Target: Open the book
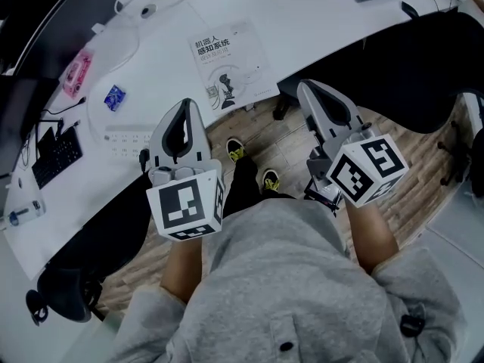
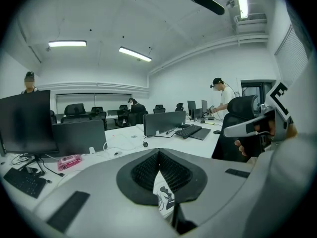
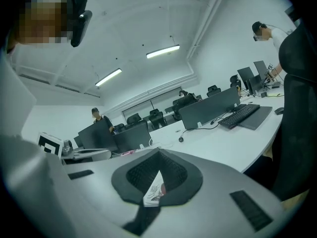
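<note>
Soft grey sweatshirt (image 1: 287,278), left claw (image 1: 187,104), right claw (image 1: 310,88) both closed, empty, white rectangular book (image 1: 229,63) on smooth desk (image 1: 318,21)

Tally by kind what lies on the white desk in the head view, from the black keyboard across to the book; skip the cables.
Closed white paperback book: 1
Pink plastic packet: 1
Small blue packet: 1
White power strip: 1
Black computer keyboard: 1
Total: 5

Book (image 1: 229,65) cover, Chinese title "机器人 感知系统", smaller print below unreadable
</note>
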